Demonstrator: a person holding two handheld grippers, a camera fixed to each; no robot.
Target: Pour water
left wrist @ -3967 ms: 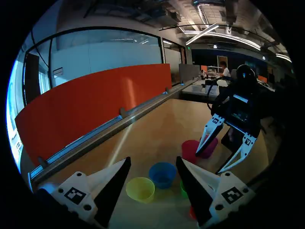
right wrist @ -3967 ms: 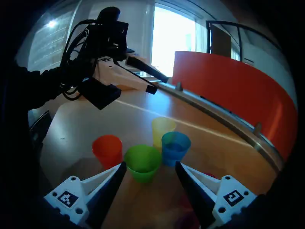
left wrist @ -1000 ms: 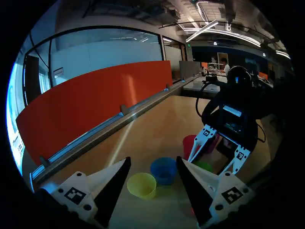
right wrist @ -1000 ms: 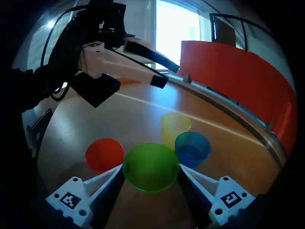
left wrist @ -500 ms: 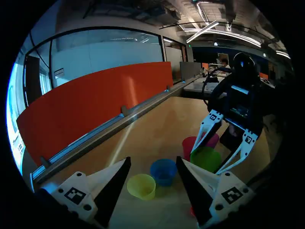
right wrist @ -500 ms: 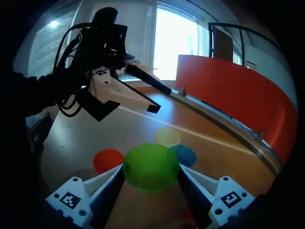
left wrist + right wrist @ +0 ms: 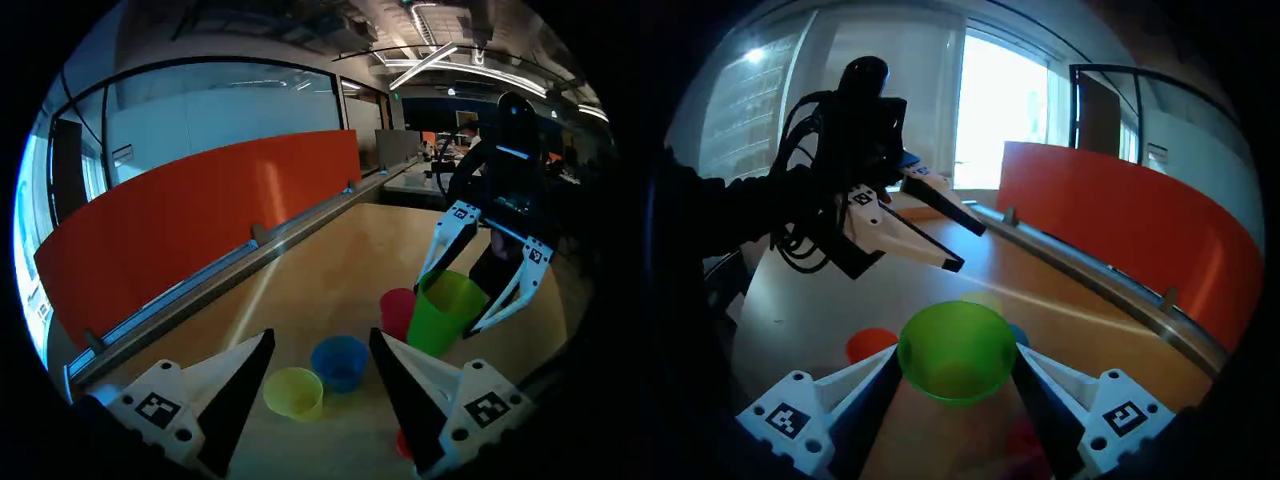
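Note:
My right gripper [image 7: 957, 349] is shut on a green cup [image 7: 958, 358] and holds it upright in the air above the wooden table [image 7: 800, 304]. In the left gripper view the same green cup [image 7: 442, 310] hangs between the right gripper's [image 7: 446, 312] white fingers, just right of a red cup [image 7: 395, 310]. My left gripper [image 7: 320, 336] is open and hovers over a blue cup [image 7: 340, 363] and a yellow cup [image 7: 294, 392]. From the right gripper view, the left gripper [image 7: 970, 246] floats open, held by a dark-sleeved arm [image 7: 712, 208].
An orange cup [image 7: 869, 344] stands on the table left of the green one, with the yellow cup [image 7: 979, 299] and a sliver of the blue cup [image 7: 1018, 334] behind it. An orange partition [image 7: 200, 208] with a metal rail [image 7: 240, 268] runs along the table's far edge.
The right gripper closed around the green cup on the table and has lifted it well above the other cups. The left gripper has stayed open and barely moved.

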